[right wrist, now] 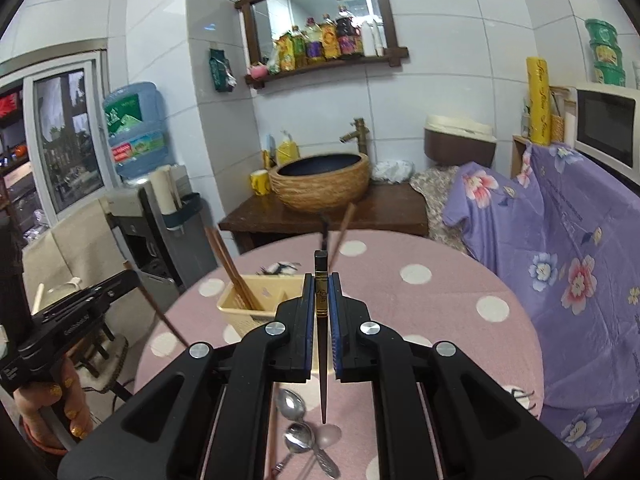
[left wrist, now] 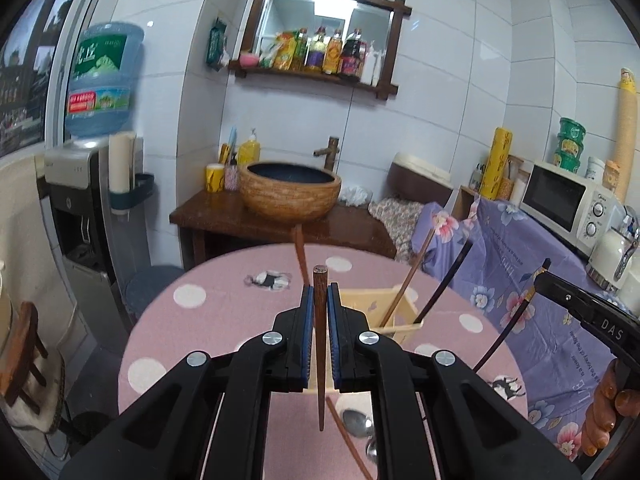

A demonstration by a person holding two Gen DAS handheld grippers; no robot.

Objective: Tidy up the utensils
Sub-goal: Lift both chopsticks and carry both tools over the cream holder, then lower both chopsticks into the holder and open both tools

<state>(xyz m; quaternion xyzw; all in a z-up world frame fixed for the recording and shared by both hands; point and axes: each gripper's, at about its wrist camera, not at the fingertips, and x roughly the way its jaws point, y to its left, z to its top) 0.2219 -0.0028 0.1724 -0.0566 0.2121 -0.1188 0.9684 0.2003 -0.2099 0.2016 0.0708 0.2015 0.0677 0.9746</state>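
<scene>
Brown chopstick (left wrist: 320, 344) clamped in left gripper (left wrist: 320, 296); black chopstick (right wrist: 321, 344) clamped in right gripper (right wrist: 321, 284), above counter (right wrist: 440, 320).

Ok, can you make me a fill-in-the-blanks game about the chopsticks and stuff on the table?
1. The left gripper is shut on a ____ chopstick.
2. The right gripper is shut on a ____ chopstick with gold bands.
3. The cream holder stands on a pink tablecloth with white ____.
4. Two shiny ____ lie on the tablecloth under the right gripper.

Missing words: brown; black; dots; spoons
</scene>
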